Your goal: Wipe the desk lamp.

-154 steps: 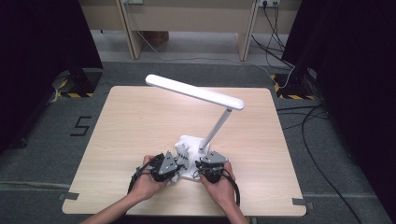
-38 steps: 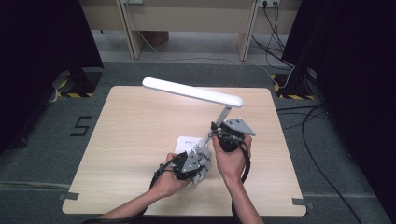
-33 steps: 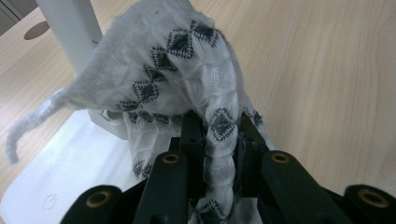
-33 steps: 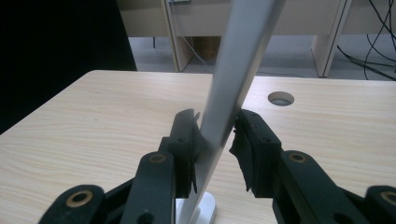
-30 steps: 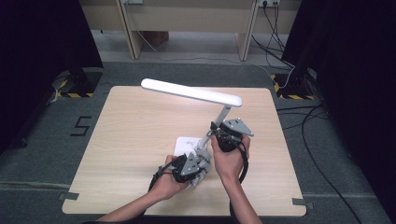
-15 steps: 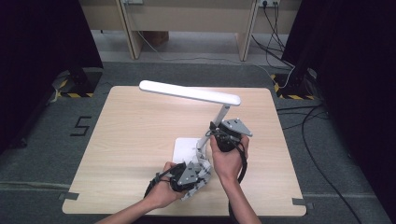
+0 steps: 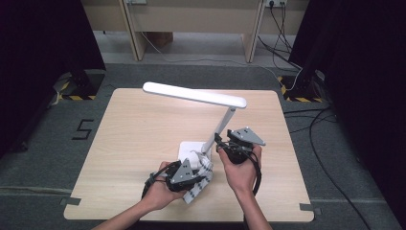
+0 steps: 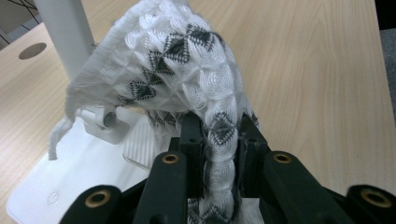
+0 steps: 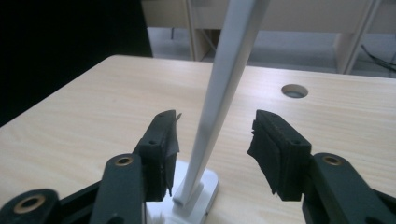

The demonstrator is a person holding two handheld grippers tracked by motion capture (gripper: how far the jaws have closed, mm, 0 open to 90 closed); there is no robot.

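A white desk lamp (image 7: pixel 195 94) stands on the wooden table, its slanted stem (image 7: pixel 219 129) rising from a flat white base (image 7: pixel 187 148). My left gripper (image 7: pixel 194 172) is shut on a white cloth with black diamond patterns (image 8: pixel 187 79), lifted just in front of the base (image 8: pixel 56 186). The cloth (image 7: pixel 201 175) drapes over the jaws. My right gripper (image 9: pixel 212 149) has just been opening; its jaws stand apart on either side of the stem (image 9: pixel 219 93) without touching it. In the high view that gripper (image 7: pixel 221 146) sits right of the stem.
The table (image 7: pixel 134 139) has a round cable hole (image 9: pixel 294 90) near its far edge. Dark floor with cables surrounds it, and desk legs stand behind. The lamp head overhangs the table's middle.
The right gripper's jaws have let go of the lamp stem and spread wide. The left gripper has lifted slightly with the cloth and drawn a little toward the lamp base.
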